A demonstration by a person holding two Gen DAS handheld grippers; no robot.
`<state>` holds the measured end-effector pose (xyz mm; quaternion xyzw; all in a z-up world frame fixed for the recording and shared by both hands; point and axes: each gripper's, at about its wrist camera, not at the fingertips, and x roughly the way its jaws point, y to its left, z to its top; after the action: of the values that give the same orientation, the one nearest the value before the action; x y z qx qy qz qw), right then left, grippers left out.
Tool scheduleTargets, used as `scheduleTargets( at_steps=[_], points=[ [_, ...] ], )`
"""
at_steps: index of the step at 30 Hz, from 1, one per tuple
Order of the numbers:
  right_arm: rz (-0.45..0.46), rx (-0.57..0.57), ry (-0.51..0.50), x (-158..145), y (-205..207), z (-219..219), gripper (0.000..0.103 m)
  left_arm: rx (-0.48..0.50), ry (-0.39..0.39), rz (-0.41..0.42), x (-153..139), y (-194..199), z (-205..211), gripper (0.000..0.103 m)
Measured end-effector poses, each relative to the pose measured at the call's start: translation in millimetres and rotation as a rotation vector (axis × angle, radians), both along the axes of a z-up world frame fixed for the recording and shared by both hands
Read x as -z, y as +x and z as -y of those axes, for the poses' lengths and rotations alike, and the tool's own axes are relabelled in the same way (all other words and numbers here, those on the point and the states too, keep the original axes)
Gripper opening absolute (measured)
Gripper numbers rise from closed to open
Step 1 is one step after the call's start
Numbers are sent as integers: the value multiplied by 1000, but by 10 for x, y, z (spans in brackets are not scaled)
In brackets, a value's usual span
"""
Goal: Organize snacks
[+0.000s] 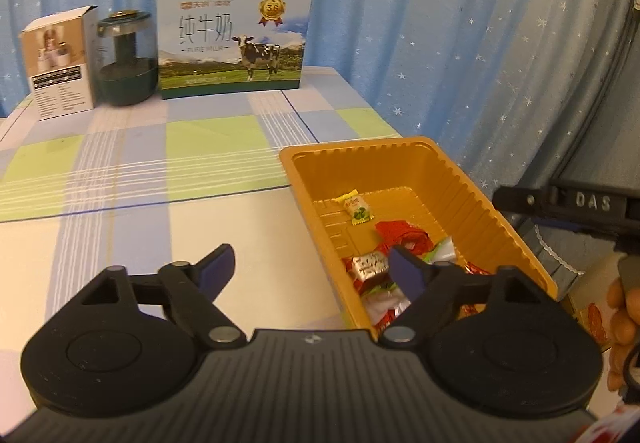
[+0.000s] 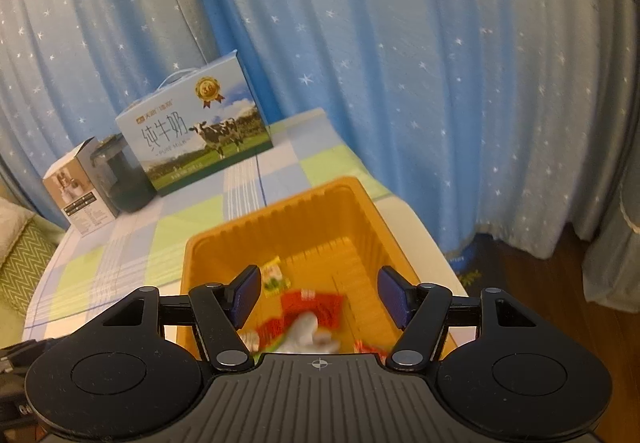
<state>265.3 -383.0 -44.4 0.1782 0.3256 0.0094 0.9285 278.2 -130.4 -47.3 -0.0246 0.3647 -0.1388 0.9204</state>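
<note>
Snacks sit piled in the orange tray at the table's right edge; both grippers are empty. Left gripper is spread wide over the tray's near-left wall, right gripper half spread above the pile. I'd lift both clear w/o snagging the rim, then check the cloth for strays.

We see warm, dim indoor light with a yellowish cast. The snacks just ahead of the right tool are motion-blurred; fisheye bending darkens every corner.
</note>
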Motion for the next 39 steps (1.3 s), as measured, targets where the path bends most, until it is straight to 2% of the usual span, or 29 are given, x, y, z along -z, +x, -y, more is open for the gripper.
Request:
scheduleTargets(
  at_steps=[11, 23, 27, 33, 39],
  points=[
    [-26, -19, -1, -193, -792, -191, 84, -43, 8, 17, -260, -645, -171, 103],
    [-35, -50, -29, -445, -1509, -419, 90, -89, -19, 22, -537, -1379, -366, 103],
    [-34, -71, -55, -515, -1720, -512, 90, -105, 7, 22, -609, -1621, -391, 103],
    [-28, -96, -100, -607, -2022, -613, 90, -106, 3, 27, -714, -1925, -423, 103],
    [-8, -87, -140, -663, -2288, -686, 90, -95, 27, 40, -791, -2208, -431, 103]
  ],
)
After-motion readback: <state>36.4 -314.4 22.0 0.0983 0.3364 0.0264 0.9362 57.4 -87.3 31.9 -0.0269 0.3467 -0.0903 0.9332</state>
